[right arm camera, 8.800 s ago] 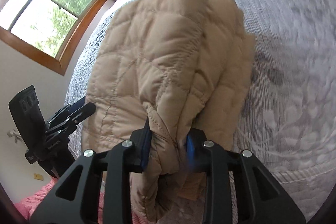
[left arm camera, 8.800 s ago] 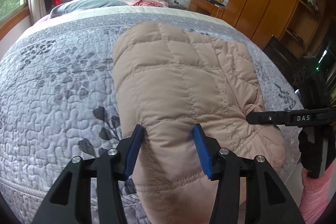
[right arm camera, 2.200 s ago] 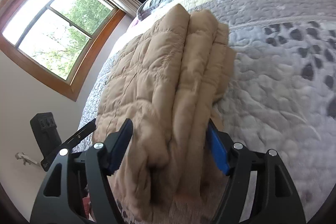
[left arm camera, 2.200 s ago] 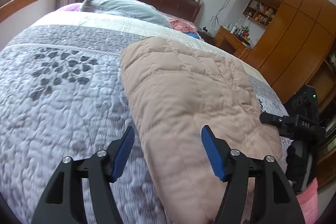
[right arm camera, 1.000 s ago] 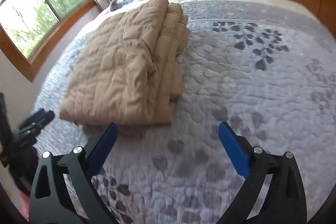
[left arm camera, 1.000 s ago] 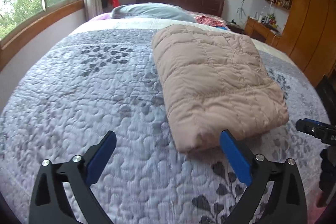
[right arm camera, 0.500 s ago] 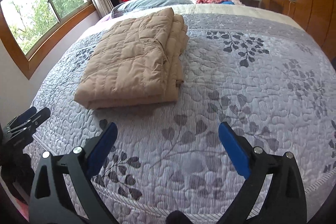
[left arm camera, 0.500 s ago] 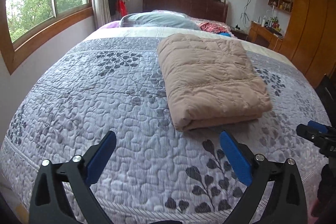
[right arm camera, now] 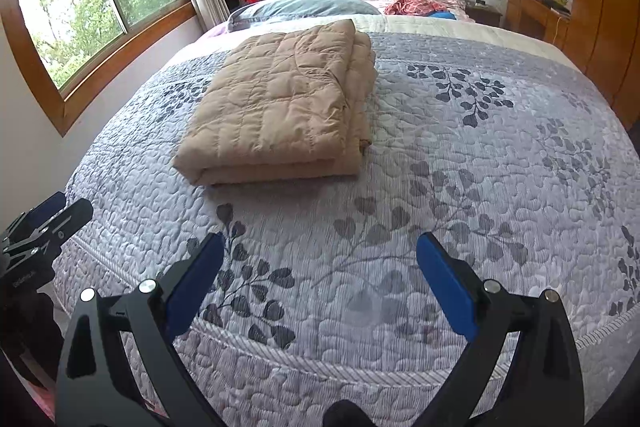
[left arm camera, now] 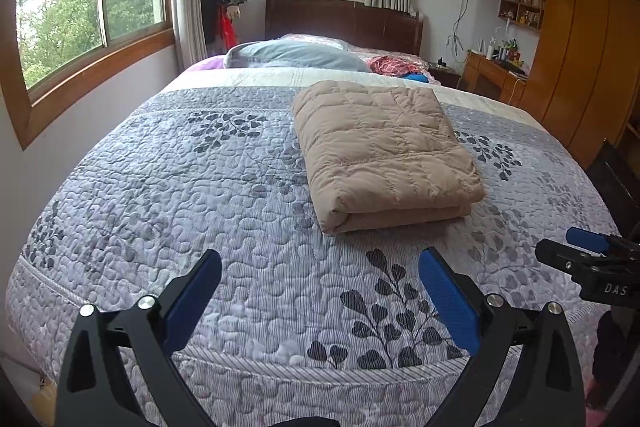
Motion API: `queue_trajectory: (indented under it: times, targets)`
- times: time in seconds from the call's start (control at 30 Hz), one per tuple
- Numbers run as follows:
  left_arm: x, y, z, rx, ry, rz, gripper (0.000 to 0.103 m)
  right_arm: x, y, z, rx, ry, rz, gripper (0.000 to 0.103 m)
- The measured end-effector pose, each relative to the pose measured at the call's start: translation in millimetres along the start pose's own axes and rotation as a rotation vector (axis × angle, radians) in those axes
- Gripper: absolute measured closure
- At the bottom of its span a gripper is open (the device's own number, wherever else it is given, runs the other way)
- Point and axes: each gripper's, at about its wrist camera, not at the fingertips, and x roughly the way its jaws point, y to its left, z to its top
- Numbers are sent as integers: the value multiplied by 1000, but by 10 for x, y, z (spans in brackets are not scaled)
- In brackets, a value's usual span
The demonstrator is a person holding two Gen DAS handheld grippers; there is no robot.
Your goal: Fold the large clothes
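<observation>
I see the tan quilted jacket folded on the bed (task looks finished); my left gripper and right gripper gape empty.

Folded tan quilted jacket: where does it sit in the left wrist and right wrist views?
Left wrist view: folded tan quilted jacket lies right of centre on the grey bedspread.
Right wrist view: the jacket lies left of centre.
Shared landmark: the blue-grey pillow, just beyond the jacket.
</observation>
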Motion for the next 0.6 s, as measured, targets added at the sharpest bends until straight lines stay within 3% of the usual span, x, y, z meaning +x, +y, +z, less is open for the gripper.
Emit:
queue_trajectory:
  times: [0.6]
  targets:
    - [-95, 32, -98, 9, -5, 11, 4, -138, 144, -84, -23, -13, -2, 7]
